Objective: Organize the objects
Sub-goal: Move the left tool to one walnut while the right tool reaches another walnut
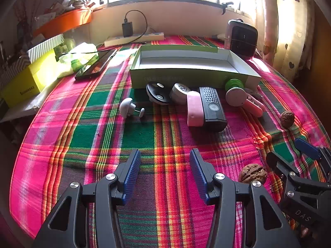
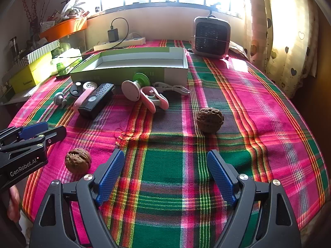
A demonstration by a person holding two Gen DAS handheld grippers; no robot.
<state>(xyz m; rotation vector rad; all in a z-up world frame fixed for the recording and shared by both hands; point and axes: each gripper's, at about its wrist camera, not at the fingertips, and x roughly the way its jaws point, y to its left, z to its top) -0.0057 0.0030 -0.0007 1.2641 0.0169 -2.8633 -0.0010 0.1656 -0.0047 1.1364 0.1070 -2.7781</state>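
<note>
The left gripper (image 1: 165, 157) and the right gripper (image 2: 165, 159) both hang with jaws apart and nothing between them, over the plaid cloth (image 2: 258, 111). One walnut (image 1: 252, 173) lies just right of the left gripper. Only the right view shows the far walnut (image 2: 209, 119) large and clear, and the white cable (image 2: 173, 88); only the left view shows the phone (image 1: 95, 65) plainly. The green box (image 1: 192, 68) stands open with nothing visible inside; the black remote (image 1: 212, 108), pink case (image 1: 194, 108) and round gadgets lie before it. A small fan (image 2: 211, 37) stands under the bright window.
</note>
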